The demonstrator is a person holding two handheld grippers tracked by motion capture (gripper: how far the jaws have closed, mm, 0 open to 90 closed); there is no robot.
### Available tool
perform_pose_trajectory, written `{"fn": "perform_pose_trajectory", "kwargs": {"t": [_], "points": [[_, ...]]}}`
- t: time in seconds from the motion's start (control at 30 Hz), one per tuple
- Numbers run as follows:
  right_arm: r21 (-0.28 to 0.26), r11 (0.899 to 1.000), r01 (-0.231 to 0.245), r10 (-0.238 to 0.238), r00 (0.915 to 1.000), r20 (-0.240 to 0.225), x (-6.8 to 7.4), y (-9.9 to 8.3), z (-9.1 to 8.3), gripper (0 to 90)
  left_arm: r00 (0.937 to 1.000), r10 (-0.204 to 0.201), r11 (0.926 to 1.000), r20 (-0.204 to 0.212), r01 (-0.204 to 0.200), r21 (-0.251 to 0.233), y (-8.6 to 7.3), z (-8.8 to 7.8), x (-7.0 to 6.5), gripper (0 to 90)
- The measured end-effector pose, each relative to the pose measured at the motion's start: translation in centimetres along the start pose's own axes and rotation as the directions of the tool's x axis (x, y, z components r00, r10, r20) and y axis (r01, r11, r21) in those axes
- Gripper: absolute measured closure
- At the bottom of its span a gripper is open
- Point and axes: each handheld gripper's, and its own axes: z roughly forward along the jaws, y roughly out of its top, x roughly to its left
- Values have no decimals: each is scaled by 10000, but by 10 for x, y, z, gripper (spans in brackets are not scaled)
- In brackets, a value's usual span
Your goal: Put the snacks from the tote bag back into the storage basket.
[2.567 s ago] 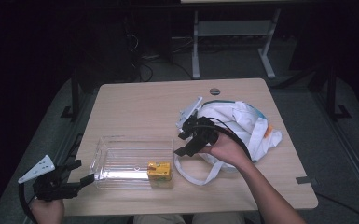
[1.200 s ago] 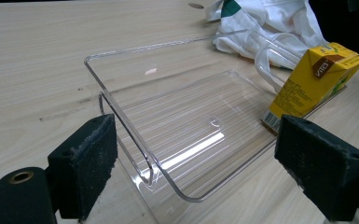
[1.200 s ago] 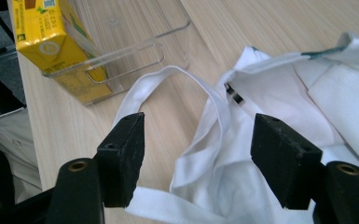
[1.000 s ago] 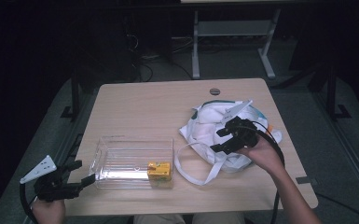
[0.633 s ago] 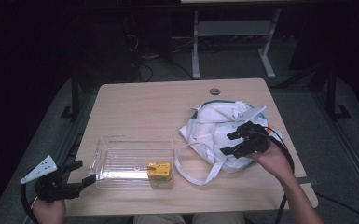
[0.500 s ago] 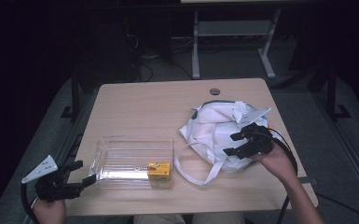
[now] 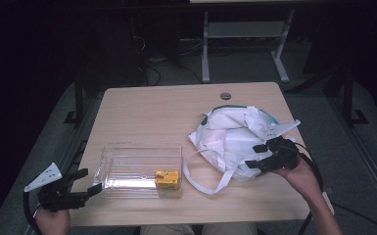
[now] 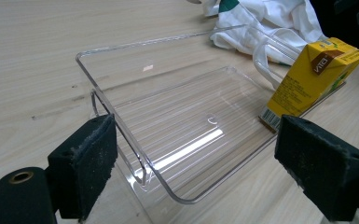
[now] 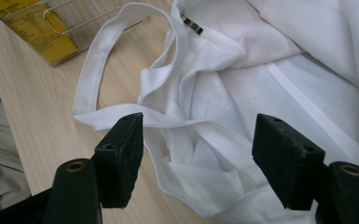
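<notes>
High view: a wooden table (image 7: pixel 152 112) carries a clear tray (image 7: pixel 139 169) front left, with a yellow carton (image 7: pixel 168 179) in its front right corner. A white bag (image 7: pixel 237 137) lies crumpled to the right, its strap (image 7: pixel 200 178) looping toward the tray. The left gripper (image 7: pixel 90 183) sits just off the tray's left end, jaws spread. The right gripper (image 7: pixel 255 155) rests at the bag's right edge, jaws apart; contact with the cloth cannot be judged from here.

Left gripper view: both pads stand wide, 1 on each side of the tray's near corner, holding nothing. The tray's ribbed floor and the carton's barcode and brown label show here, detail lost from above. The carton leans; its top corner is cut off by a dark shape at upper right. The bag is cropped at the top edge.

Right gripper view: jaws wide over folded cloth, gripping nothing. The strap runs behind the left pad. A small dark tag (image 9: pixel 192 24) sits on the hem. The carton and tray appear top left, cropped.
</notes>
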Motion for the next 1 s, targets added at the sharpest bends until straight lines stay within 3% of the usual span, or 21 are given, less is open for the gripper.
{"fn": "perform_pose_trajectory", "kwargs": {"t": [0.37,0.5,1.0], "points": [[-219,9983,-538,542,9983,194,-3,-24,-9,319,9989,341,9993,306,-345,131,1,1,-1,127],[-280,9978,-606,614,9977,291,-5,-33,-13,317,9990,239,9997,382,-243,85,0,3,-3,127],[-555,9931,-1031,1064,9925,598,-4,-67,-22,305,9971,513,9985,562,-523,161,0,6,-7,127]]}}
